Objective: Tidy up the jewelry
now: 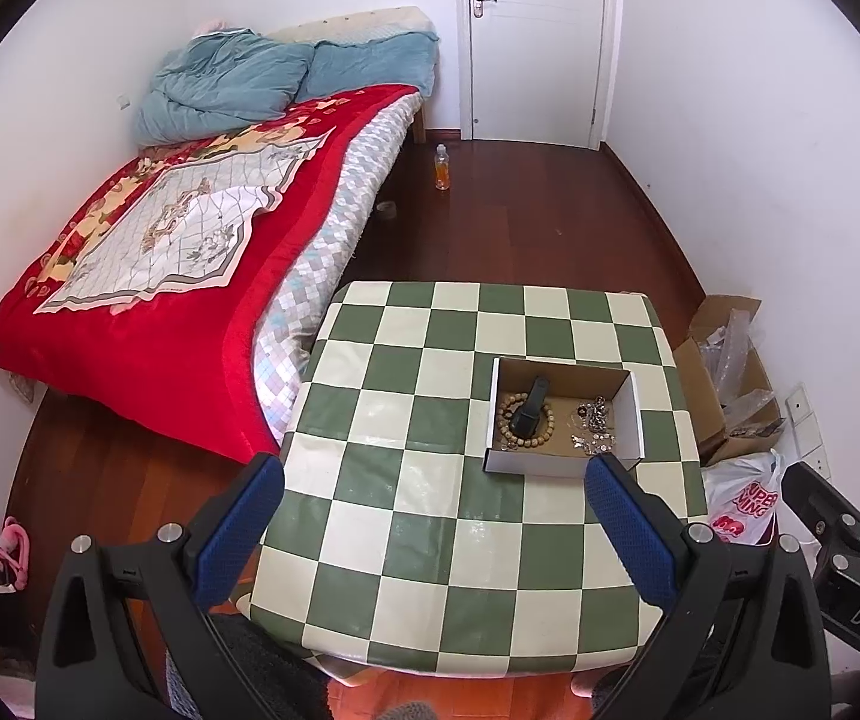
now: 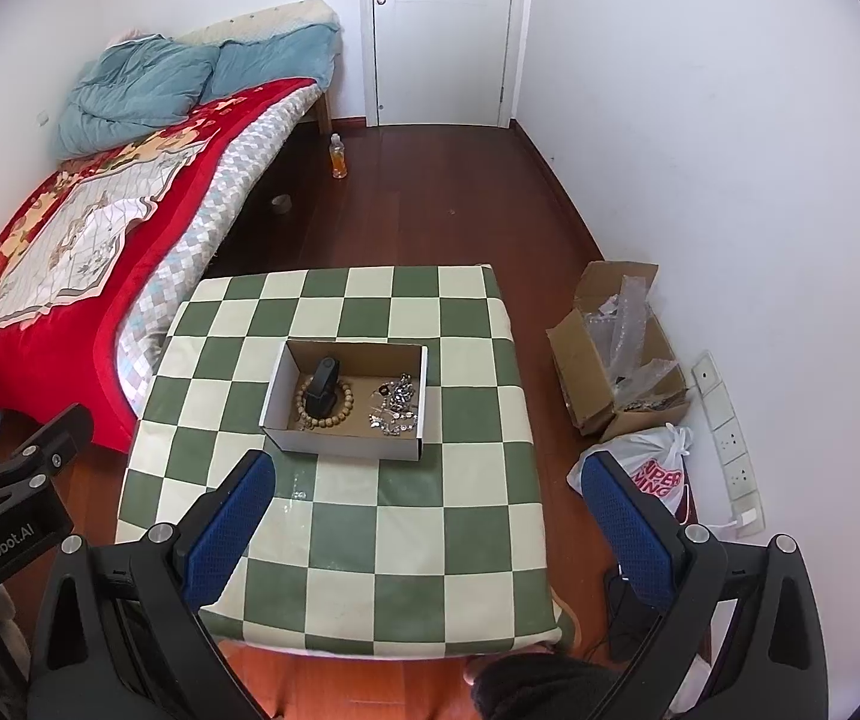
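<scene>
Resting near the middle of the right wrist view, a shallow white cardboard box with a brown inside (image 2: 346, 441) sits on a small table covered in a green-and-cream checked cloth (image 2: 370, 546). In the box's left half a wooden bead bracelet (image 2: 343, 405) lies in a ring with a black oblong object (image 2: 322, 390) across it; what that object is cannot be told. In the right half lies a tangle of small silver jewelry pieces (image 2: 395, 405). The right gripper (image 2: 430, 477) fills the lower part of this view, its blue-padded fingers (image 2: 232, 528) spread wide and empty, above the table's near half. In the left wrist view the left gripper (image 1: 433, 483) is likewise wide apart and holds nothing, just short of the box. A bed with a red patterned blanket (image 1: 148, 312) occupies the upper left, and an open brown carton (image 2: 610, 354) stands at the right by the wall.
</scene>
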### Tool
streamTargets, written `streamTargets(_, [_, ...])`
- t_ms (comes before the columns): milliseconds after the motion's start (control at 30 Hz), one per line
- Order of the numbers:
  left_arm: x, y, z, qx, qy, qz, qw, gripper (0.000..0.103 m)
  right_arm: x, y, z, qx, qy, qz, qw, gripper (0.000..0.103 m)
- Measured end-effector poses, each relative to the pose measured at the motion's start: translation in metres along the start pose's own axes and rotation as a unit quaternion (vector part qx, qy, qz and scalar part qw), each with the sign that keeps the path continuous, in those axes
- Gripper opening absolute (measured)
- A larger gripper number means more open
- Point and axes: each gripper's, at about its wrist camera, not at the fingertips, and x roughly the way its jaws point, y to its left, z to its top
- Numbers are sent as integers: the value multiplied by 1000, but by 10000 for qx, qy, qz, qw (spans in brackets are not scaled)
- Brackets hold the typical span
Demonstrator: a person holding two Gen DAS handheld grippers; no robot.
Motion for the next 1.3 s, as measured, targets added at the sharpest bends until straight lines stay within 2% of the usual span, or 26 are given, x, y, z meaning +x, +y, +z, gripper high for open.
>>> streamTargets(1300, [-13,-5,0,148,-123,80,9998,102,-7,-6,0,100,-52,25,9999,103])
